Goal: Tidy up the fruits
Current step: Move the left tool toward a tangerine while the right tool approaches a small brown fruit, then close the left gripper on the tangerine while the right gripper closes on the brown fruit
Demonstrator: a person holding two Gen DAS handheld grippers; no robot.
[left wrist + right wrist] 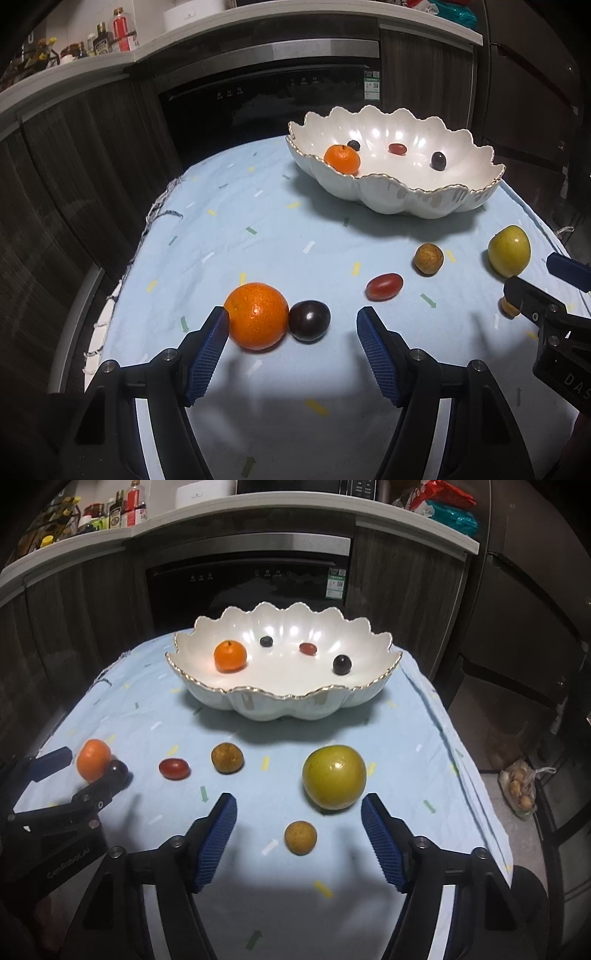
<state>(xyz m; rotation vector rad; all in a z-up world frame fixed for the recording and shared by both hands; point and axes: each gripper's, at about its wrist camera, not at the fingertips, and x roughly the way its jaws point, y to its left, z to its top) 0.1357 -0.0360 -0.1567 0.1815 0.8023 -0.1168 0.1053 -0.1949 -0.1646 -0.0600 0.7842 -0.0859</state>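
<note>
Between the open left gripper's (291, 325) blue pads sit a round orange tangerine (256, 315) and dark plum (309, 320), touching; closing may squeeze both, and one could roll away from the white scalloped bowl (424, 199) beyond

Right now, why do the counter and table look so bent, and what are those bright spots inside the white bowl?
Both wrist views are fisheye, so the countertop and tablecloth edges bow and the corners go black. In the right wrist view, overhead light glares off the bowl and leaves a shadow beneath it. In the left wrist view, the same glare marks the big orange.
</note>
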